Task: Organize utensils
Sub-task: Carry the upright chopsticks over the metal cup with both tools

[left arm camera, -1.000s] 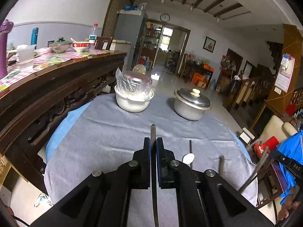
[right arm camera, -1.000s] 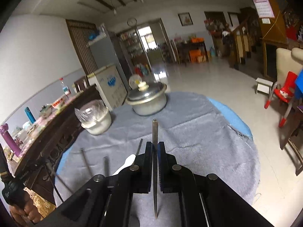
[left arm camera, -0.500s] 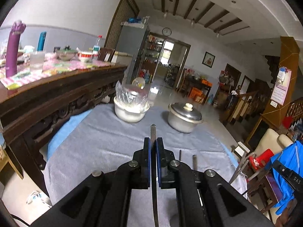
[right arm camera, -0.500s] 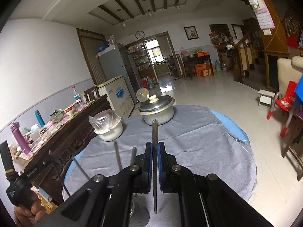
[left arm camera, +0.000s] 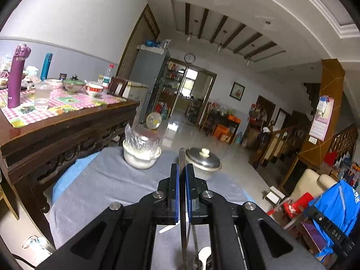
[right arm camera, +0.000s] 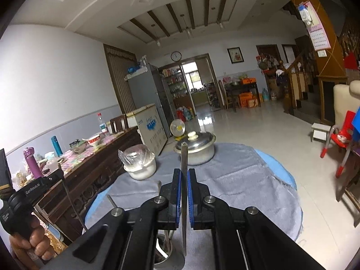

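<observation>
Now both claws pinch flat metal utensils: L gripper (left arm camera: 182,193) w/ strip (left arm camera: 181,157), R gripper (right arm camera: 184,196) w/ strip (right arm camera: 184,155). Keep upright; lower into holder (right arm camera: 167,250) slowly.

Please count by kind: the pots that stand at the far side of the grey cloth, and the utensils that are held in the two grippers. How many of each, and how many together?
metal pot with lid: 1
white pot covered with plastic: 1
metal utensil, held: 2, one in the left gripper, one in the right gripper
Total: 4
</observation>
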The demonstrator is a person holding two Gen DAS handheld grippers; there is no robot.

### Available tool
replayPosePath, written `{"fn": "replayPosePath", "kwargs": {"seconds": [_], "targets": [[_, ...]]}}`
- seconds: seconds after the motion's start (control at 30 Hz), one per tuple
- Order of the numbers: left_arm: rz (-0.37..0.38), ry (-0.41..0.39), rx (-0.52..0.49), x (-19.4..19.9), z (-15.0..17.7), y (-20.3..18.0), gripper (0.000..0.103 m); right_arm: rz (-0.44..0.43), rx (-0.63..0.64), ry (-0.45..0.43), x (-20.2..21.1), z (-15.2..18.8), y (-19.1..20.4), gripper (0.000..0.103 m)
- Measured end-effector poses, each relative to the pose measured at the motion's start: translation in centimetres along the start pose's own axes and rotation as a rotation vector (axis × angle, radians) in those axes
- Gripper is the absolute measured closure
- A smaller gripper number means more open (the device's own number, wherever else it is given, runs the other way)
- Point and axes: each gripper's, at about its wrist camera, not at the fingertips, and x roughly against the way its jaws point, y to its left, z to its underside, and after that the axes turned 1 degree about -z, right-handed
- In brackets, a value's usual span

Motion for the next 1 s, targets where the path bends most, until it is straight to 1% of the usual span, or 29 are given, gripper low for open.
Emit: {"fn": "replayPosePath", "kwargs": {"seconds": [0.23,0.33,0.4,0.47,0.57,0.67,0.87,1.0], "targets": [[0.02,-0.066,-0.003,-0.5,-1.1,-2.2,0.098,-0.03,-0.016,-0.064,1.9,-0.8,0.3,0.097],[0.023,-0.103,-0.001,-1.1,-0.9,-3.0,0.098,-0.054,-0.038,-0.09,2.5,-1.0,0.2,0.097],[0.033,-0.11,0.002,-1.6,-0.5,-3.2,0.098,-0.074,-0.05,-0.098,2.5,-1.0,0.3,0.097],[0.023,-0.12,-0.008,-2.2,0.0,-3.5,0.098,-0.089,-0.045,-0.098,2.3,-0.7,0.7,0.097],[0.012,-0.11,-0.021,-3.3,1.0,-3.7,0.098,-0.101,-0.026,-0.073,1.2,0.0,1.6,0.097],[-0.018,-0.096,-0.043,-4.3,1.8,-3.9,0.098,-0.089,0.006,-0.043,0.0,0.8,2.4,0.097],[-0.056,-0.051,-0.052,-5.9,2.7,-3.7,0.098,-0.09,0.0,-0.004,-1.4,1.5,2.4,0.097],[-0.069,-0.038,-0.063,-6.1,3.2,-3.8,0.098,-0.089,0.003,0.016,-1.8,1.7,2.4,0.097]]}}
